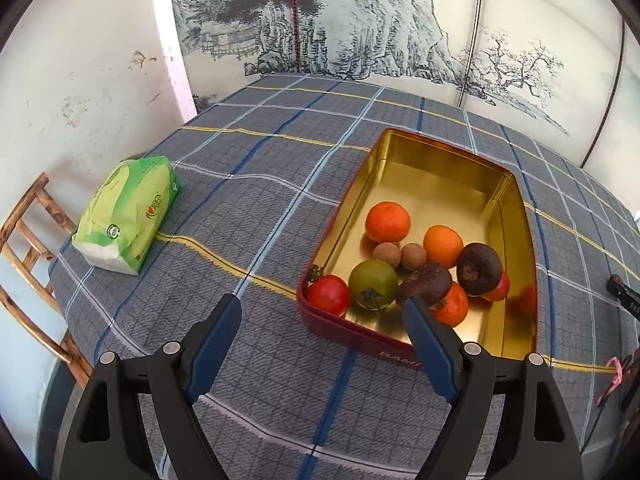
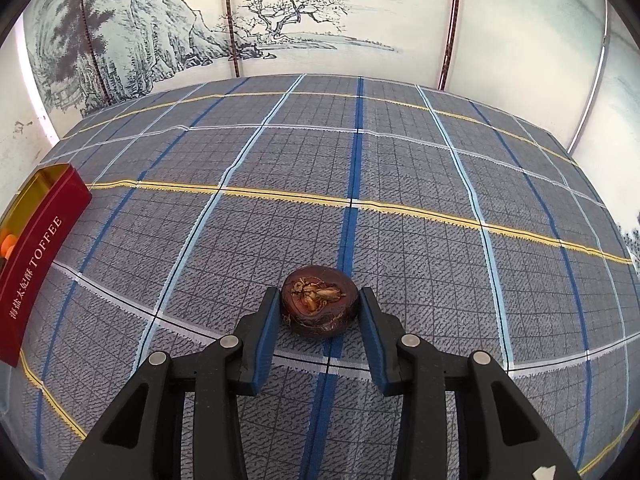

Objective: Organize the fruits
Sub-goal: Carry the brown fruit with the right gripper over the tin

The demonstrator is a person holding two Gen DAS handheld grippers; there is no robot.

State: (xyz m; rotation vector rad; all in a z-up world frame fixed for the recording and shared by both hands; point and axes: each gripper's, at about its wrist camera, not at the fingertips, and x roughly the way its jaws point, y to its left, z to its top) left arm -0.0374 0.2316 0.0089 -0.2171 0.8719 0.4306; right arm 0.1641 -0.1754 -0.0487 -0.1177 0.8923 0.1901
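**Chestnut gripped, tin waiting**

My right tool [image 2: 319, 304] clenches a dark water chestnut [image 2: 319, 305] resting on the tabletop [image 2: 360, 160], its scarred face up. My left tool [image 1: 322, 312] hangs spread, empty, near the red tin [image 1: 400, 354], lettered "TOFFEE", holding the fruit.

Left gripper [image 1: 322, 310] spread wide, empty, above tin [image 1: 520, 208] of fruit.

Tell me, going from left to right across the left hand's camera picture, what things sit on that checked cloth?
Wooden chair at the edge, then green tissue pack, red tomato, green tomato, all the fruit lying inside the gold-lined tin.
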